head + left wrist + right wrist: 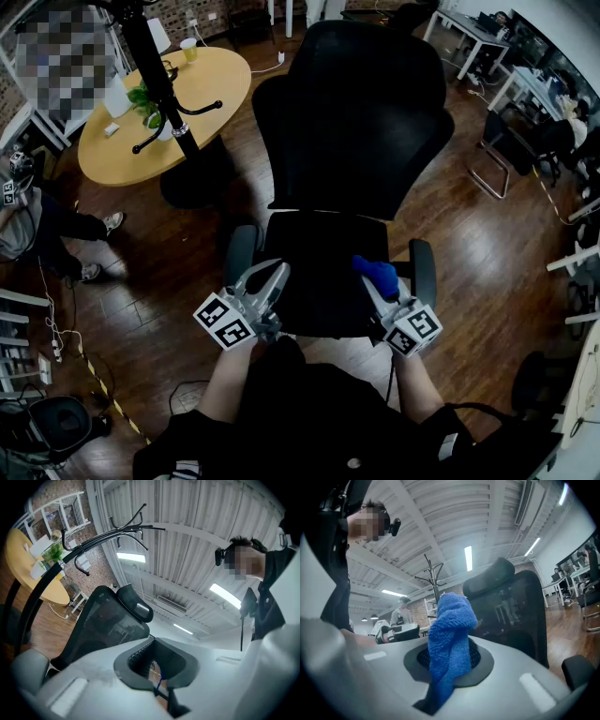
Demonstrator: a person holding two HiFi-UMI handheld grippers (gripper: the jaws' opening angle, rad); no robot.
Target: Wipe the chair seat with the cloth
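Your right tongs [382, 284] are clamped on the blue cloth [379, 275], which hangs over the right front part of the chair seat [319, 272], just inside the right armrest [423, 268]. The right gripper view shows the tongs aimed up past the backrest [513, 616] toward the ceiling, with the cloth [450, 644] standing bunched above the jaws, so it looks lifted off the seat and not pressed to it. Your left tongs [274, 275] hover over the left front of the seat with the jaws drawn close together and nothing between them. Nothing on the black seat shows whether it has been wiped or not. The main risk is the bunching: if you bring the cloth down as it stands, the hard jaw tips could meet the seat ahead of the fabric and scrape it. The wad may also drag out of the pinch on a firm stroke. A sideways sweep to the right could knock the armrest, and a hard push may turn the chair away from you, since neither tool steadies it.
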